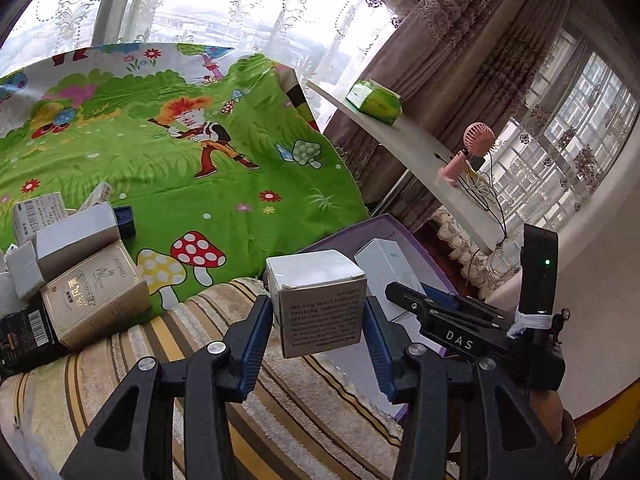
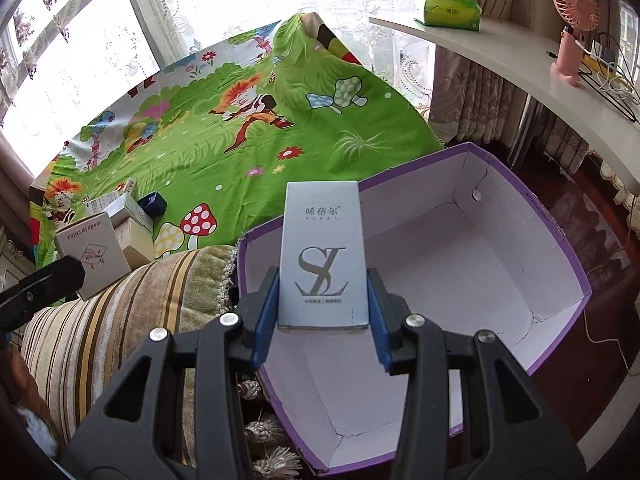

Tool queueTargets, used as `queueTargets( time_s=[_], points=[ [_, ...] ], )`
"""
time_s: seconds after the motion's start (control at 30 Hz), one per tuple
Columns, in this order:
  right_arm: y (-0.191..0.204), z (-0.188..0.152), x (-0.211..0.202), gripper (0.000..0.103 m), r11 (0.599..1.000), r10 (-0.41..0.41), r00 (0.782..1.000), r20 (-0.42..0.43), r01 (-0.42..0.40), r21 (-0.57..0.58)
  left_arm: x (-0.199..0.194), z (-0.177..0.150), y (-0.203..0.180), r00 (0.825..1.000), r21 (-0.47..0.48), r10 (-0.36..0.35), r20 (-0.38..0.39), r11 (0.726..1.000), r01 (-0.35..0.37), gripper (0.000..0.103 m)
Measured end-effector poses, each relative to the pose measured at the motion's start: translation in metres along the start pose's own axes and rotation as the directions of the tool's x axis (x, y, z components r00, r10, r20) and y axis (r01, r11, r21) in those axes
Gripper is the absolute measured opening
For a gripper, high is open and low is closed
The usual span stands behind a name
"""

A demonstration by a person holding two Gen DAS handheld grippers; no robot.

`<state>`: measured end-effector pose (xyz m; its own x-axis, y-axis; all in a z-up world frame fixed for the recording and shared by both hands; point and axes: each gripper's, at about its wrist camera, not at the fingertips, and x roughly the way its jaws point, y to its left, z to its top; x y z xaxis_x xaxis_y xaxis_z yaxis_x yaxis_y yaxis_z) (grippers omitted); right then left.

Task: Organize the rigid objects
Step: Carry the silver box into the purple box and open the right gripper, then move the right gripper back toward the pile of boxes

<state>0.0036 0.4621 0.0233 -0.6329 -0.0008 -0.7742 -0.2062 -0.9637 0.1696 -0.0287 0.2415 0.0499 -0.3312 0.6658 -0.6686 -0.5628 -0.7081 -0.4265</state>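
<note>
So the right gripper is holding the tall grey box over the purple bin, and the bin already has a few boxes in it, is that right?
Not quite: the purple bin is empty, as the right wrist view shows. The right gripper does hold the tall grey box over it.

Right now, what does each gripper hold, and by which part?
Left gripper: white carton, held by its two side faces. Right gripper: grey SL box, held by its lower long edges.
</note>
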Motion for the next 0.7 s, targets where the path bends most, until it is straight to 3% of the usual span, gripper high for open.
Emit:
queueTargets(
  time_s=[0.03,0.17,0.7],
  points=[
    [-0.001,0.001,-0.002,0.047,1.000,-0.004,1.000,0.007,0.004,0.004,0.002,-0.001,-0.003,1.000,0.013,-0.005,-0.011,1.000,0.005,0.049],
    [-0.001,0.003,-0.008,0.067,1.000,-0.010,1.000,0.028,0.010,0.008,0.001,-0.003,-0.003,1.000,0.020,0.007,-0.016,1.000,-0.007,0.058],
    [0.020,0.005,-0.009,0.068,0.999,0.045,0.999,0.021,-0.044,-0.023,-0.038,-0.004,0.028,0.989,-0.015,0.108,0.100,0.994,-0.107,0.058]
  ],
)
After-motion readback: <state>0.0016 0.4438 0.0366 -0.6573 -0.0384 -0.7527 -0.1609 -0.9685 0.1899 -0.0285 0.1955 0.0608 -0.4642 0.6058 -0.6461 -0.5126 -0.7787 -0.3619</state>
